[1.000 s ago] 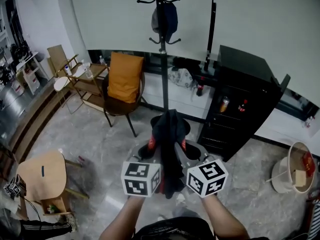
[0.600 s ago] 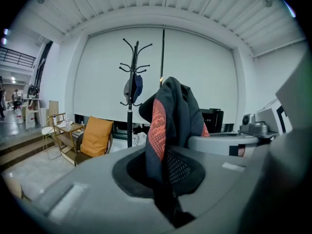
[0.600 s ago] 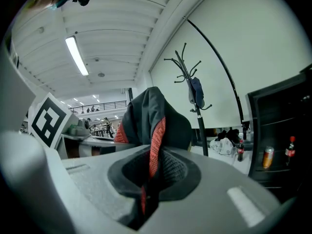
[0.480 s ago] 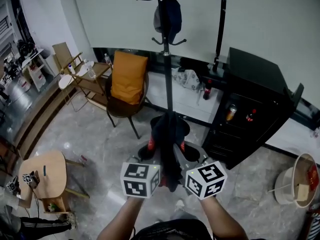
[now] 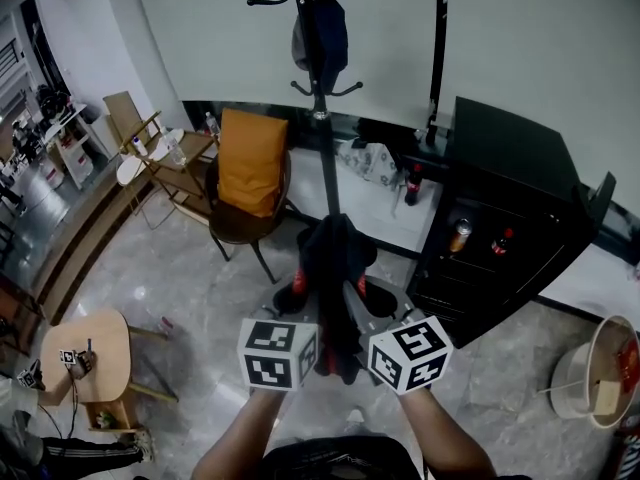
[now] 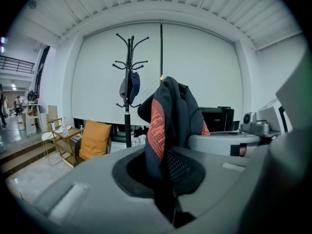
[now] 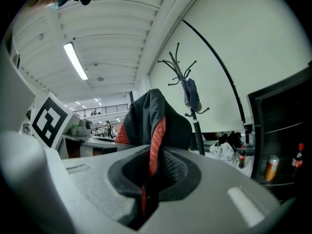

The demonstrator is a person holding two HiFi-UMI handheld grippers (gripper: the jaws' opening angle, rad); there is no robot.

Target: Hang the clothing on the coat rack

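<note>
A dark garment with red-orange patterned trim (image 5: 334, 278) is held up between both grippers. My left gripper (image 5: 305, 313) and right gripper (image 5: 365, 313) are side by side, each shut on the garment's fabric (image 6: 168, 130) (image 7: 151, 130). The black coat rack (image 5: 318, 88) stands straight ahead, its pole rising behind the garment. A dark cap (image 5: 320, 38) hangs from one of its upper hooks. The rack also shows beyond the garment in the left gripper view (image 6: 128, 91) and right gripper view (image 7: 187, 89).
A chair with an orange cushion (image 5: 250, 163) stands left of the rack. A black cabinet (image 5: 500, 208) with bottles is at the right. Wooden shelf (image 5: 165, 163) and small round table (image 5: 85, 353) at the left; a bucket (image 5: 600, 368) at the far right.
The view has drawn closer to the coat rack and shifted slightly; the grippers keep holding the garment in the same way.
</note>
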